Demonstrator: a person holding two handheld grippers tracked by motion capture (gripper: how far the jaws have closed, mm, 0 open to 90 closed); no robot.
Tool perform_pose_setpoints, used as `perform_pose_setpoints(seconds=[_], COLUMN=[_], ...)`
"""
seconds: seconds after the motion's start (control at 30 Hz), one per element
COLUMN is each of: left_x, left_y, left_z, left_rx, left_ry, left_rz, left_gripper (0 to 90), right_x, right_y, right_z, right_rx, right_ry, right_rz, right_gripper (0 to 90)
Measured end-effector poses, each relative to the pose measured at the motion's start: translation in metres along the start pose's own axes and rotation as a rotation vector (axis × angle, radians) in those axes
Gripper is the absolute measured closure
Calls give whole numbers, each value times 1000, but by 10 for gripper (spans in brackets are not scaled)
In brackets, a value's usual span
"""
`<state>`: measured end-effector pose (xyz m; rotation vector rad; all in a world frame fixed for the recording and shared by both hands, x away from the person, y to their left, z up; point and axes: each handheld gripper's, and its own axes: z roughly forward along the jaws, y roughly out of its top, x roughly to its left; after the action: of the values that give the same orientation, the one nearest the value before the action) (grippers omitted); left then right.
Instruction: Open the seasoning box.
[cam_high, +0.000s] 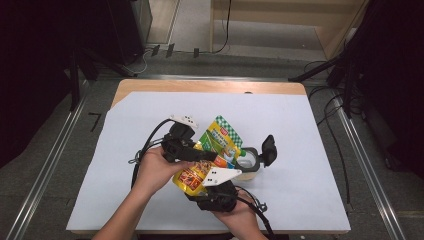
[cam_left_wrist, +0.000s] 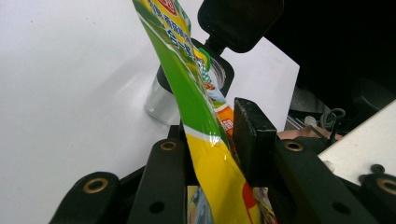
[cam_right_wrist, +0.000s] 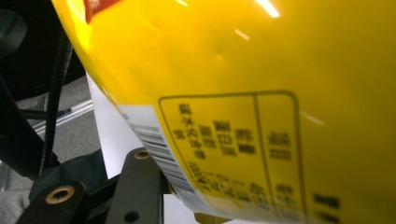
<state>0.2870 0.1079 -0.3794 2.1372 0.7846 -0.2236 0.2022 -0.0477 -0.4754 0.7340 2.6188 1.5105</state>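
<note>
A snack bag (cam_high: 216, 140), green on top and yellow below, is held up off the white sheet between both grippers. My right gripper (cam_high: 199, 188) is shut on its yellow bottom end (cam_right_wrist: 261, 93), which presses close against that camera. My left gripper (cam_high: 206, 157) reaches across the bag's middle from the left. In the left gripper view the bag (cam_left_wrist: 205, 140) runs up between the jaws of the left gripper (cam_left_wrist: 210, 137). It lies against the left jaw, and the right pad (cam_left_wrist: 252, 135) stands just off it. Behind the bag stands a clear jar (cam_high: 248, 163) with its black flip lid (cam_high: 269, 149) open.
A white sheet (cam_high: 300, 125) covers the wooden table (cam_high: 210, 86). Cables trail from both grippers near the front edge. The person's forearms come in from the bottom. Metal rails and dark stands flank the table on the floor.
</note>
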Motion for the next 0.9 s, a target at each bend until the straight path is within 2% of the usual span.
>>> perform_pose_setpoints(seconds=[0.2,0.33,0.47,0.57,0.73,0.83,0.9], left_x=[2,1,-1,-3,-1,-1,0], left_y=[2,3,5,5,6,6,6], left_z=[4,9,15,18,22,24,25], left_rx=[-4,10,34,36,32,30,27], left_ry=[-35,-22,7,20,-12,-18,-38], left_rz=[-16,-24,-54,-43,-54,-52,-64], left_gripper=[713,701,703,706,653,644,621], right_x=[1,0,0,0,-1,-1,-1], right_y=[0,0,-1,-3,-2,-2,-1], right_z=[-3,-3,-1,0,-1,-2,-3], right_rx=[-1,3,6,11,0,-2,1], right_ry=[9,15,30,30,43,45,47], right_rz=[31,45,61,68,82,89,92], right_gripper=[625,624,616,617,623,623,624])
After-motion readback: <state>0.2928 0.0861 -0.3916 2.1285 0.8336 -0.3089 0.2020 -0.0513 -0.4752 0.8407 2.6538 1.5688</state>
